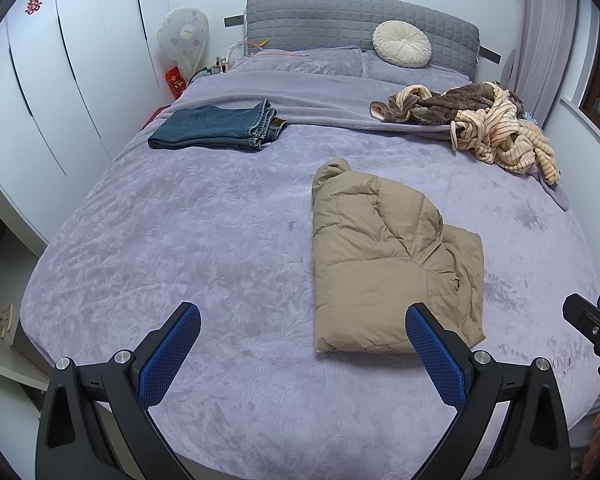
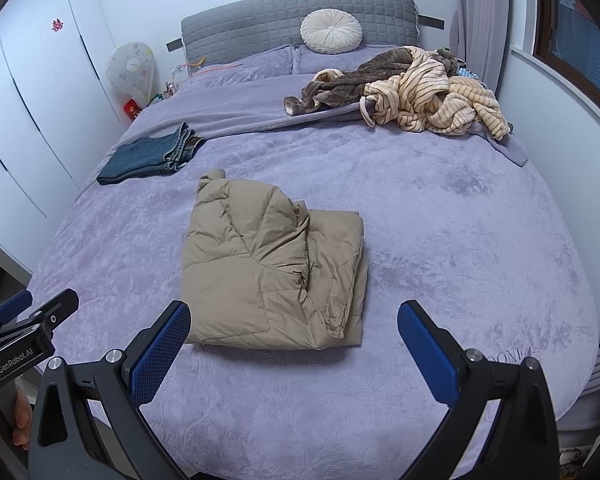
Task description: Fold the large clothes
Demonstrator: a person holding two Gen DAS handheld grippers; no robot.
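Left wrist view: left gripper (image 1: 302, 326) hovers over the near edge of the bed (image 1: 179, 240), fingers spread wide, holding nothing. Tan puffer jacket (image 1: 388, 264) lies folded on the purple cover, just ahead and to the right of centre. Folded jeans (image 1: 219, 128) sit far left; heap of unfolded striped and brown clothes (image 1: 480, 124) far right, near the round cushion (image 1: 402, 44).

Right wrist view: right gripper (image 2: 293, 324) likewise spread apart and empty, the jacket (image 2: 271, 272) directly ahead between its fingers. Left gripper (image 2: 39, 320) is visible at lower left.
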